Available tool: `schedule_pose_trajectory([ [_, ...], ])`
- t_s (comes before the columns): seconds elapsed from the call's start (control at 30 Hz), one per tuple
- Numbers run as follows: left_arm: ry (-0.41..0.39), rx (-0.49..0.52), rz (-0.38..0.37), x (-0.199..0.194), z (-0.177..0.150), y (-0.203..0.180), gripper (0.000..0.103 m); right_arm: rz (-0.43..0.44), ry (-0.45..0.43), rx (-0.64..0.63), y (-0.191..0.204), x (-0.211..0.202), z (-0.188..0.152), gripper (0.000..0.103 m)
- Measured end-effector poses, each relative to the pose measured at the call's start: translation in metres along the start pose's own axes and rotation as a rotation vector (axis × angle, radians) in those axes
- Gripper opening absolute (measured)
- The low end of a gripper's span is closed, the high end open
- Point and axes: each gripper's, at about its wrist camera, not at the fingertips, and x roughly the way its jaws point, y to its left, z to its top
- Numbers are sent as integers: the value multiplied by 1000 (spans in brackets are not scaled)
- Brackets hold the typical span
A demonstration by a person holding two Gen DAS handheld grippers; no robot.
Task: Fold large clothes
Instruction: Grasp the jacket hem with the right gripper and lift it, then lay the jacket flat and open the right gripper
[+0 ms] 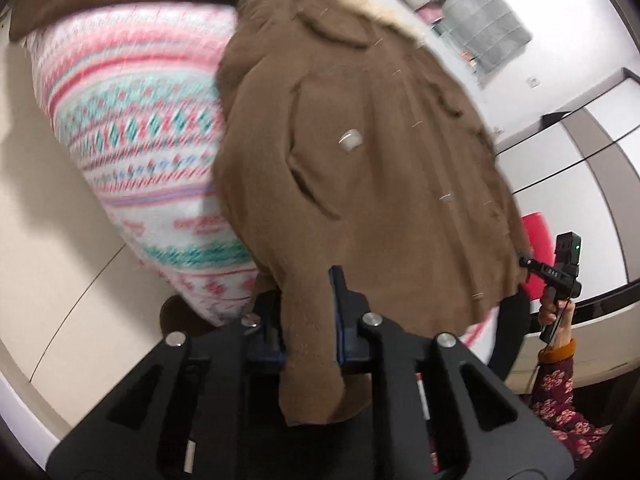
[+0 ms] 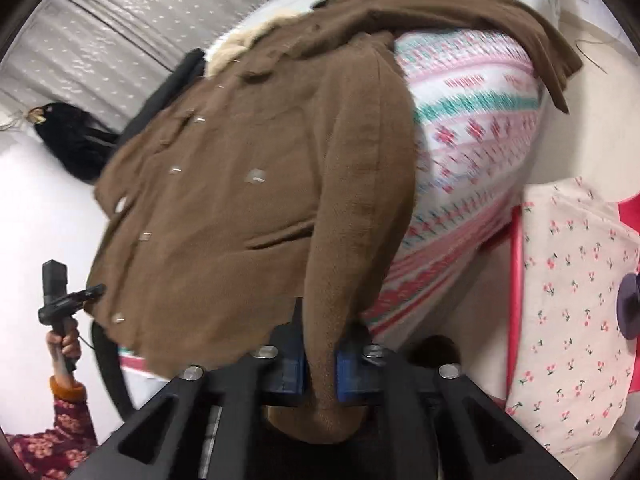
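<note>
A large brown woolly coat (image 1: 360, 160) with pale buttons and a cream fur collar lies over a pink, white and teal patterned quilt (image 1: 132, 132). My left gripper (image 1: 310, 312) is shut on a coat sleeve end, which hangs down between its blue pads. My right gripper (image 2: 320, 356) is shut on the other sleeve (image 2: 360, 208) of the coat (image 2: 224, 200), over the quilt (image 2: 468, 152). Each gripper shows in the other's view, hand-held at the coat's hem: the right gripper (image 1: 524, 261) and the left gripper (image 2: 98, 290).
A beige floor (image 1: 52, 240) lies beside the quilt. A cherry-print cloth (image 2: 572, 312) over a red stool sits at right. A black bag (image 2: 68, 136) hangs on the white wall. A dark strap (image 2: 108, 364) hangs below the hem.
</note>
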Motion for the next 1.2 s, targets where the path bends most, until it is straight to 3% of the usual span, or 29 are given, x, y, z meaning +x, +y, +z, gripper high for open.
schedule_pose_trajectory([
  [0.13,-185,-23,-119,-66,25,-29,15,99,-153,-32,42,-62,15,8],
  [0.23,-224,-35,-169,-94,34,-39,15,139,-230,-21,63,-107,26,8],
  [0.3,-187,-33,-113,-95,32,-37,15,118,-223,-5,66,-119,27,8],
  [0.37,-102,-20,12,-77,22,-27,18,60,-172,17,59,-116,24,9],
  [0.43,41,-6,186,-41,6,-8,22,-103,-48,17,43,-87,10,10],
  [0.53,169,-35,355,-11,-13,22,26,-281,139,26,14,-41,-14,21],
  [0.57,149,-61,339,-15,-14,29,32,-294,136,27,9,-38,-18,27],
  [0.63,64,-105,341,-35,-7,32,40,-275,87,48,3,-50,-15,29],
  [0.67,3,-109,367,-46,-1,29,51,-280,53,59,3,-59,-8,33],
  [0.7,-42,-104,385,-50,3,26,66,-285,23,60,6,-66,-1,43],
  [0.73,-128,-84,409,-61,10,17,71,-288,-17,56,9,-73,9,49],
  [0.77,-177,-62,413,-65,14,11,77,-283,-51,54,10,-77,20,55],
  [0.87,-252,16,382,-60,28,-19,81,-242,-110,69,17,-78,48,55],
  [1.07,-132,131,307,-4,65,-68,82,-159,-174,177,9,-45,107,55],
  [1.2,-139,206,280,8,86,-106,82,-145,-205,260,-18,-34,129,55],
])
